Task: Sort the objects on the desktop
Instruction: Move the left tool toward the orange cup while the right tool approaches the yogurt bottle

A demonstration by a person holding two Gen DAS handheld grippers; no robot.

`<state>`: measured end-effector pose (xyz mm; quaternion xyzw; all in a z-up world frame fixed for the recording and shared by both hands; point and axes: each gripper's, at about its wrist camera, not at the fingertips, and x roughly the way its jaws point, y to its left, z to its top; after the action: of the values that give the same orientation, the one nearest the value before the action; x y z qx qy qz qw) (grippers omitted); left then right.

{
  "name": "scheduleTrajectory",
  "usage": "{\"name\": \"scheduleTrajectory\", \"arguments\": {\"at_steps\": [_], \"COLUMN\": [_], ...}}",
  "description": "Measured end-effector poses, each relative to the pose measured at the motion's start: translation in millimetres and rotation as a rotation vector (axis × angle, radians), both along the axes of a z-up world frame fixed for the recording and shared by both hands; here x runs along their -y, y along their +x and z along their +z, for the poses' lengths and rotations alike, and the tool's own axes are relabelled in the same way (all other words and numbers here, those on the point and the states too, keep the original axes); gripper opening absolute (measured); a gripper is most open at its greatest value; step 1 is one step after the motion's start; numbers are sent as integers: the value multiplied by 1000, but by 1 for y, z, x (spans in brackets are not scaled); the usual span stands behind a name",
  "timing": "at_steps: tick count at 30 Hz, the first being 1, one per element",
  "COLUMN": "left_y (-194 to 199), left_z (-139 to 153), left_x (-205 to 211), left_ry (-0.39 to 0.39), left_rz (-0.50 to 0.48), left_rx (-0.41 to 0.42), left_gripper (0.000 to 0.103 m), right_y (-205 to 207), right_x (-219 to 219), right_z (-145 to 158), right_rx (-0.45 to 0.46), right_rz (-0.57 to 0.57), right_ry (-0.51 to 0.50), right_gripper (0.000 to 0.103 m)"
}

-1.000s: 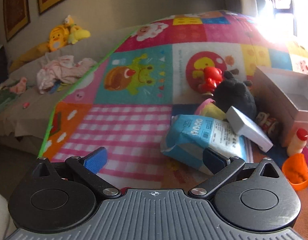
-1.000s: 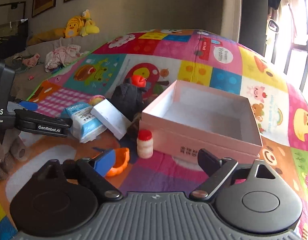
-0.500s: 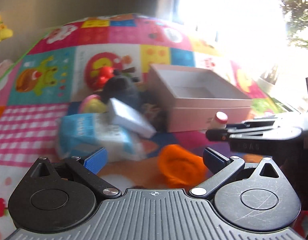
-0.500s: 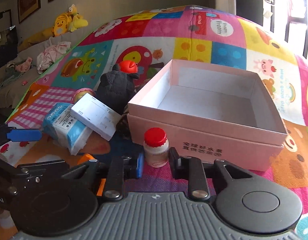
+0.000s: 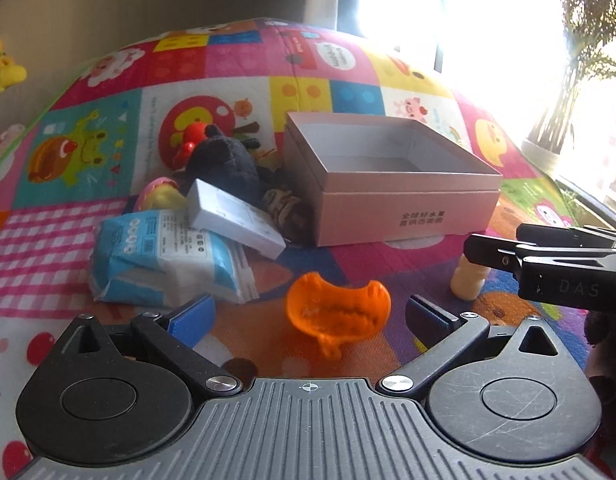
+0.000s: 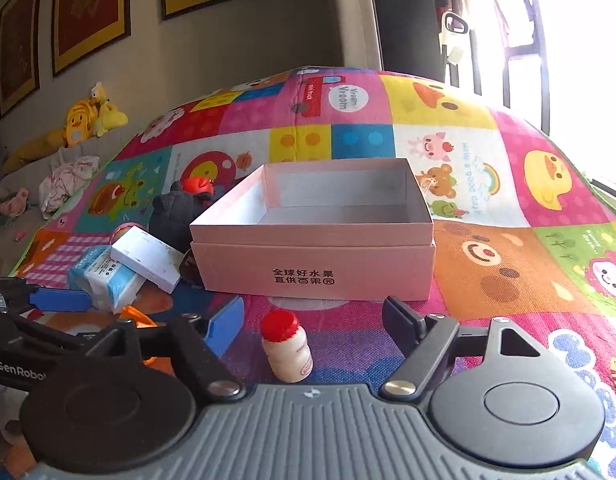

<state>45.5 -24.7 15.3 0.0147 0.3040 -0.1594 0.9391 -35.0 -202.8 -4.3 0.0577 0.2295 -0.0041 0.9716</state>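
The right gripper [image 6: 313, 318] is opening around the upright small bottle [image 6: 287, 346], its pads clear of it, near the pink box [image 6: 315, 268]. The left gripper [image 5: 308, 318] gapes over the orange toy [image 5: 337, 312].

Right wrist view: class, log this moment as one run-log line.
right gripper: opening, astride small bottle, not gripping | left gripper: open before orange cup | pink box: empty

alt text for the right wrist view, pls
The right tongs are opening around a small upright bottle with a red cap; the pads are clear of it. Behind it an empty pink box sits on a colourful play mat, with a pile of toys and packets to the box's left.
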Motion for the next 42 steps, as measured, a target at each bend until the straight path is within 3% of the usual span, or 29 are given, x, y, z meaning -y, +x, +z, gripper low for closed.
{"name": "scheduleTrajectory", "arguments": {"at_steps": [3, 4, 7, 11, 15, 21, 25, 27, 34, 42], "left_y": [-2, 2, 7, 3, 3, 4, 12, 20, 45, 62], "left_z": [-12, -14, -15, -14, -14, -17, -18, -19, -22, -22], "left_x": [-15, -23, -43, -34, -31, -43, -51, -60, -98, -111], "left_ry": [-48, -95, -216, -168, -123, -172, -150, -127, -115, -44], "left_rz": [-3, 1, 14, 11, 36, 32, 26, 49, 163, 203], "left_rx": [-40, -75, -100, -90, -90, -80, -68, -65, -57, -59], "left_gripper": [103, 103, 103, 103, 103, 103, 103, 103, 103, 103], "right_y": [-9, -18, -57, -104, -124, -87, -48, -46, -31, 34], "right_x": [-1, 1, 12, 22, 30, 36, 35, 34, 23, -8], "right_z": [0, 1, 5, -11, -20, -10, -22, -21, -22, -22], "right_rx": [-34, -41, -31, -88, -39, -17, -123, -120, -184, -138], "right_rz": [-57, -57, 4, -13, -132, -147, -102, -85, -72, -43], "right_ry": [-28, -29, -17, 5, 28, 131, 228, 251, 174, 238], "right_gripper": [80, 81, 100, 103, 103, 103, 103, 103, 103, 103]}}
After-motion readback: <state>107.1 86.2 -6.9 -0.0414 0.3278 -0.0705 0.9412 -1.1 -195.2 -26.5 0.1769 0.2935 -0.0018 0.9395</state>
